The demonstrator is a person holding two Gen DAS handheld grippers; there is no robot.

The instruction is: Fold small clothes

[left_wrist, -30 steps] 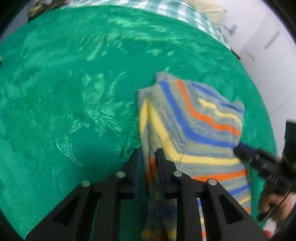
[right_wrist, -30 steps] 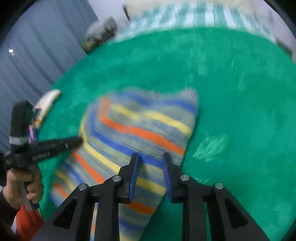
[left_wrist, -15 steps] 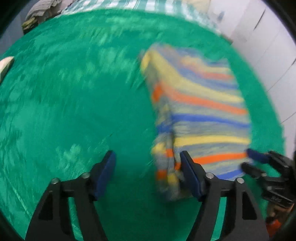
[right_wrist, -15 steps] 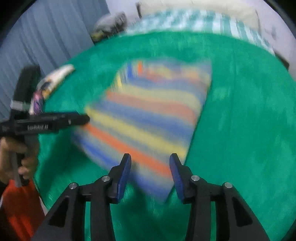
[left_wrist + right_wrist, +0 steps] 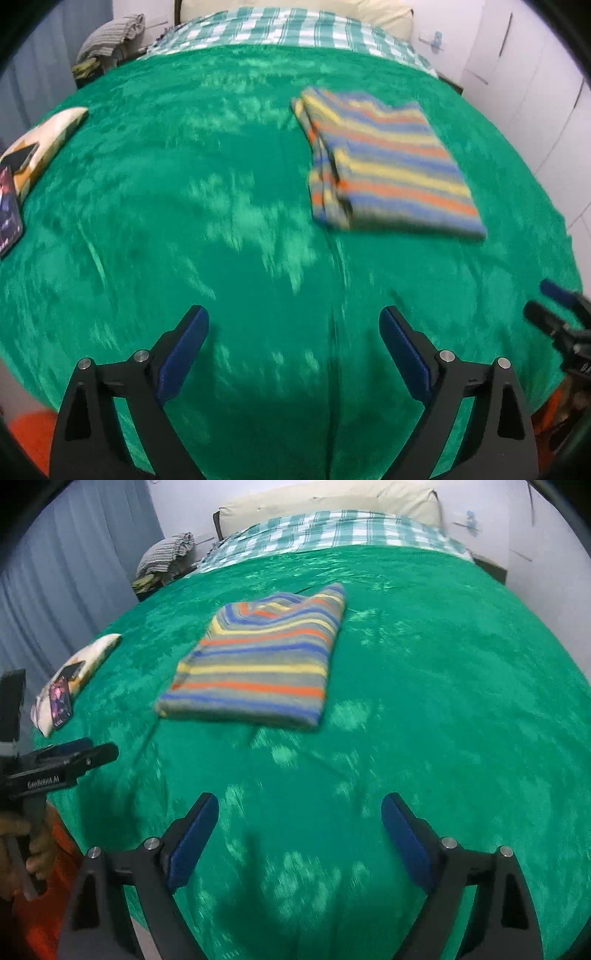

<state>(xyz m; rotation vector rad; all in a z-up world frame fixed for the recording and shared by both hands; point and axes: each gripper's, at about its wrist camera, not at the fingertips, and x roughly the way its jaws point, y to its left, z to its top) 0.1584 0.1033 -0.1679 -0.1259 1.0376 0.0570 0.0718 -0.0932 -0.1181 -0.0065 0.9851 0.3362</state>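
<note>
A striped garment point(image 5: 388, 166) in blue, yellow, orange and grey lies folded flat on the green blanket point(image 5: 221, 221). It also shows in the right wrist view point(image 5: 258, 664). My left gripper point(image 5: 293, 354) is open and empty, held back near the bed's front edge, well short of the garment. My right gripper point(image 5: 299, 838) is open and empty, likewise back from the garment. The left gripper shows at the left edge of the right wrist view point(image 5: 70, 760), and the right gripper at the right edge of the left wrist view point(image 5: 557, 314).
A small pillow with a dark card or phone on it point(image 5: 62, 690) lies at the blanket's left edge. A checked sheet point(image 5: 332, 528) and pillows lie at the head of the bed. A pile of clothes point(image 5: 166, 554) sits at the far left.
Both grippers let go of the striped garment, opened wide and pulled back toward the front of the bed. The garment now lies folded flat.
</note>
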